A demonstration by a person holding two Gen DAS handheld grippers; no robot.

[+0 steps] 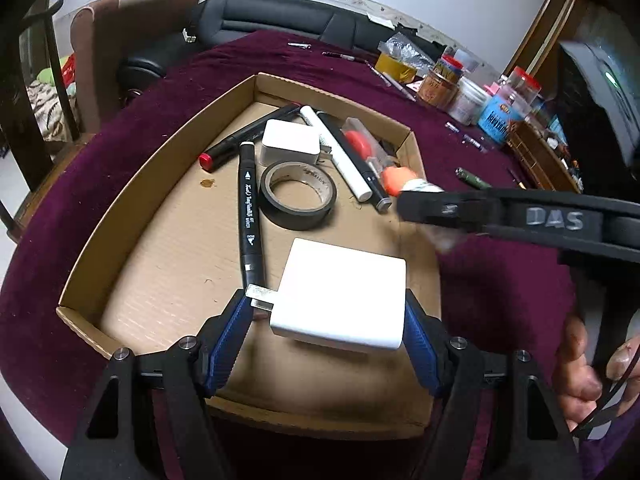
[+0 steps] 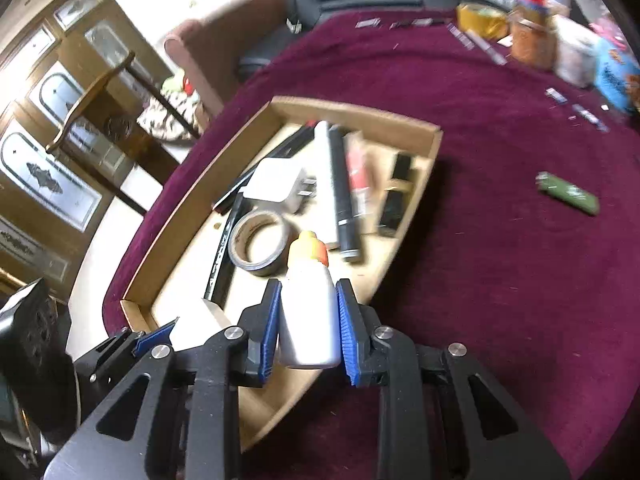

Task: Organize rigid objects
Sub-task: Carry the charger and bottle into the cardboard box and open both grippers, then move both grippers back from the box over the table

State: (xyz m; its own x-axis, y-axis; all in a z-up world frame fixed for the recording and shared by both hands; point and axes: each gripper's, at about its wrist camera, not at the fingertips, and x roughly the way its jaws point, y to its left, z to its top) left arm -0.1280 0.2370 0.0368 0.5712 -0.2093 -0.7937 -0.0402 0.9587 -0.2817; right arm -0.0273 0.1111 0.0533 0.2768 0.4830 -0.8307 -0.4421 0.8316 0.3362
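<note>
Most items already lie in the cardboard tray [image 1: 168,128]; the left tongs [image 1: 326,316] grasp a white charger [image 1: 344,292] and the right tongs [image 2: 306,320] a glue bottle [image 2: 308,312] above it, while a green lighter [image 2: 568,194] remains on the table [image 2: 500,280].

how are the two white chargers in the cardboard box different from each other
The big charger sits between the left gripper's fingers at the near end of the box; the small charger lies free further in, beside the tape roll. The big one is flatter and wider, the small one more compact. Both are white, with metal prongs.
</note>
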